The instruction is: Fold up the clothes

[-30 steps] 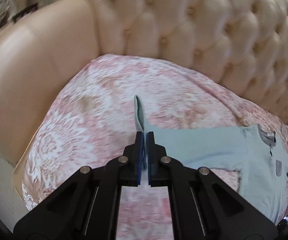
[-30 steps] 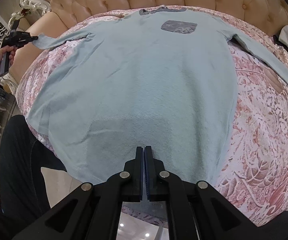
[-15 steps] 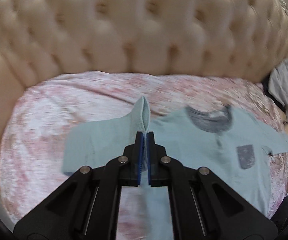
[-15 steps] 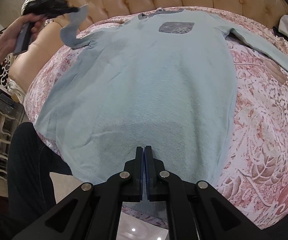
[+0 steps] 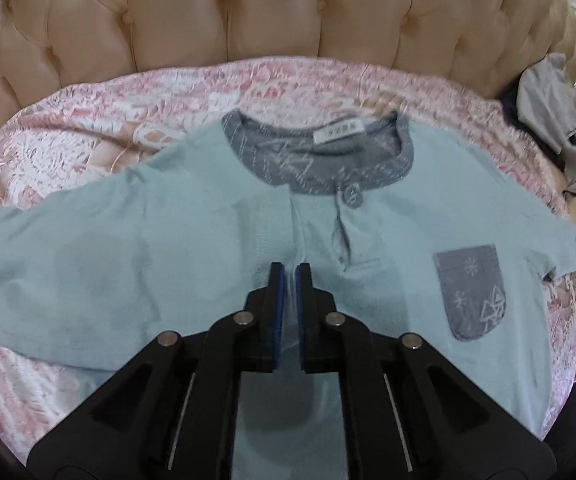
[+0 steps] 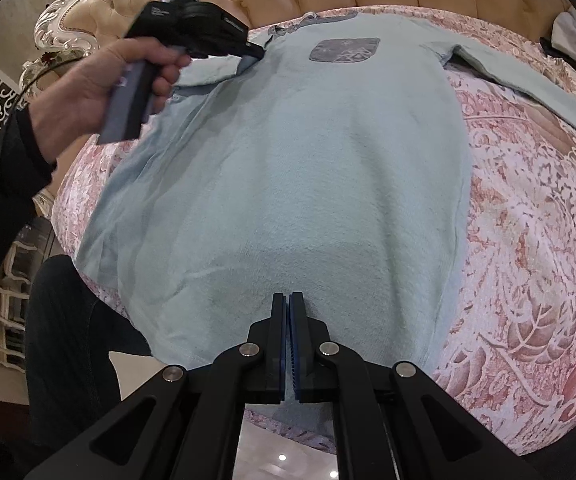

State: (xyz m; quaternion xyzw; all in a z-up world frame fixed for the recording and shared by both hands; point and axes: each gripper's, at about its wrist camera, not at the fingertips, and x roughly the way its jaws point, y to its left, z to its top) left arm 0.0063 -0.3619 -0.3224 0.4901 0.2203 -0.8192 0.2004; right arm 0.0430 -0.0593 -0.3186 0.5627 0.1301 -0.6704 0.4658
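One light-blue shirt is lying on the pink bedspread in the left wrist view; the left gripper, jaws just parting, is loosening on the folded-over sleeve. In the right wrist view, the right gripper is sitting closed over the hem.

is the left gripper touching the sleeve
Touching. In the left wrist view a strip of the sleeve runs between the left gripper pads, though the jaws have just been opening and a slight gap shows.
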